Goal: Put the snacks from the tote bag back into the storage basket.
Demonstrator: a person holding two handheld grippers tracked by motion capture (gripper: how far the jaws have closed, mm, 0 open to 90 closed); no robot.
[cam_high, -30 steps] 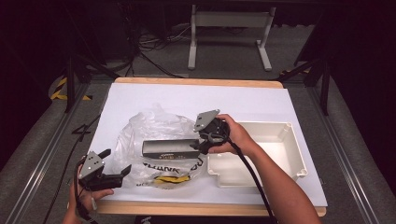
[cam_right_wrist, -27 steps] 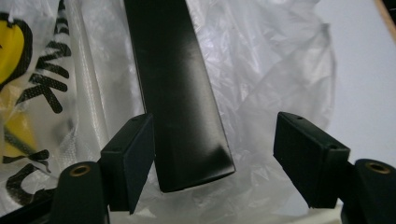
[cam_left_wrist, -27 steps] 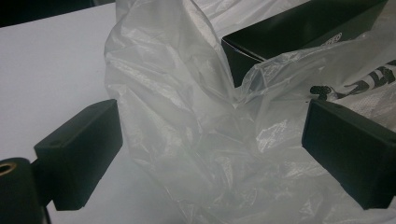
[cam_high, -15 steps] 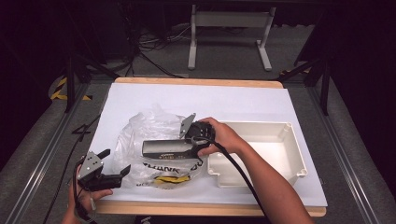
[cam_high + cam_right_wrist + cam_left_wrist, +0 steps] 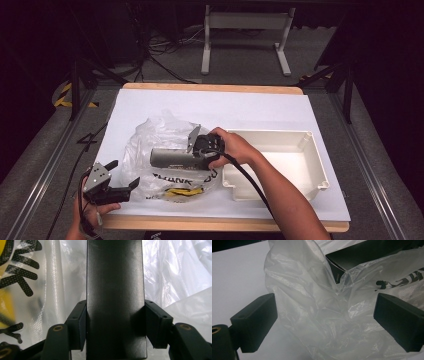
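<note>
- Right gripper (image 5: 196, 154): its jaws have just been closing and are now clamped on the two long sides of the box (image 5: 172, 157); in the right gripper view the pads (image 5: 79, 323) press flat against its faces.
- Box: long, rectangular, dark with a smooth matte finish and crisp edges (image 5: 115, 297). It lies level on the plastic bag (image 5: 155, 145), left of the tray (image 5: 306, 141).
- Plastic bag: thin, translucent, heavily crumpled film with black and yellow print, spread on the table (image 5: 150, 100); its folds partly wrap the box end (image 5: 362, 255).
- Left gripper (image 5: 120, 182): jaws stand wide apart, holding nothing, at the bag's lower left edge; crinkled film (image 5: 319, 315) lies between them.
- Tray: cream-coloured rigid plastic, rectangular, raised walls, rounded corners.
- Table: covered by a smooth white sheet, with a wooden edge showing.
</note>
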